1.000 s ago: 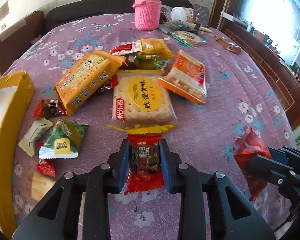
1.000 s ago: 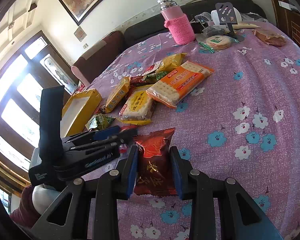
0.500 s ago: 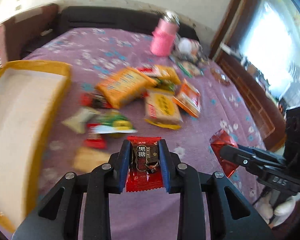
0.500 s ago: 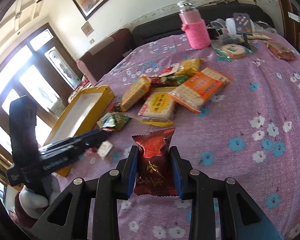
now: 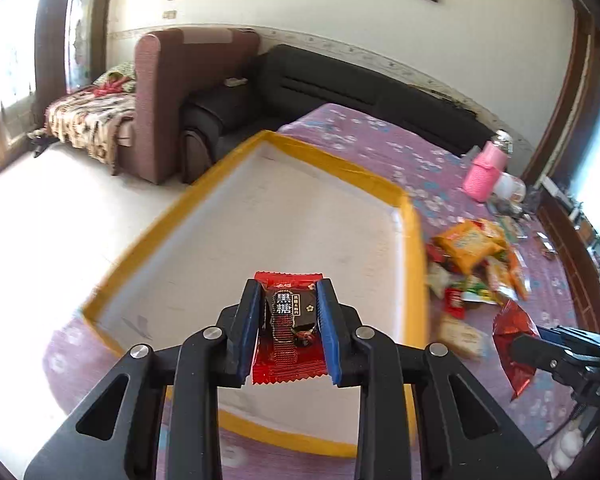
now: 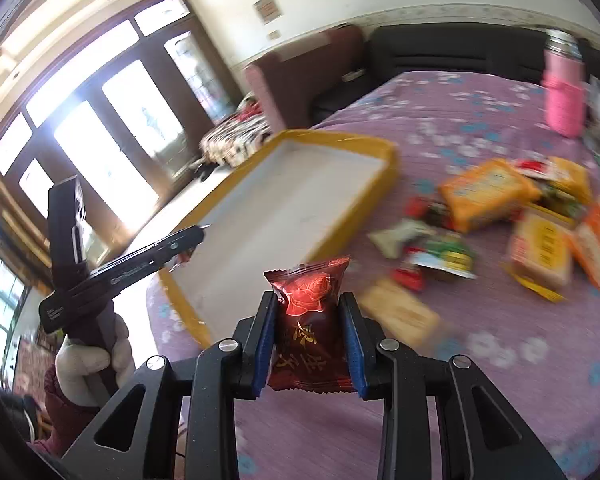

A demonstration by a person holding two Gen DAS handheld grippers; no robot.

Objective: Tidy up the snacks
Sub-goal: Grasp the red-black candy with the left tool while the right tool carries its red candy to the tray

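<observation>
My left gripper (image 5: 287, 300) is shut on a small red and black candy packet (image 5: 288, 330), held above the white floor of a yellow-rimmed box (image 5: 414, 240). Seen from the right wrist, the left gripper (image 6: 188, 246) hangs over the box's near left rim. My right gripper (image 6: 310, 312) is shut on a dark red packet with a rose print (image 6: 310, 332), a little to the right of the yellow-rimmed box (image 6: 364, 216), over the purple cloth. In the left wrist view the right gripper (image 5: 512, 344) and its dark red packet (image 5: 514, 340) show at the right.
Several snack packs (image 6: 488, 196) lie in a loose pile on the purple flowered tablecloth (image 6: 480, 400), right of the box. A pink-sleeved bottle (image 6: 562, 96) stands at the far end. A black sofa (image 5: 340, 84) and a brown armchair (image 5: 168, 92) lie beyond the table.
Both grippers swung left from the snack pile toward the yellow-rimmed box, each keeping its packet. The left one now hangs over the box; the box fills far more of both views.
</observation>
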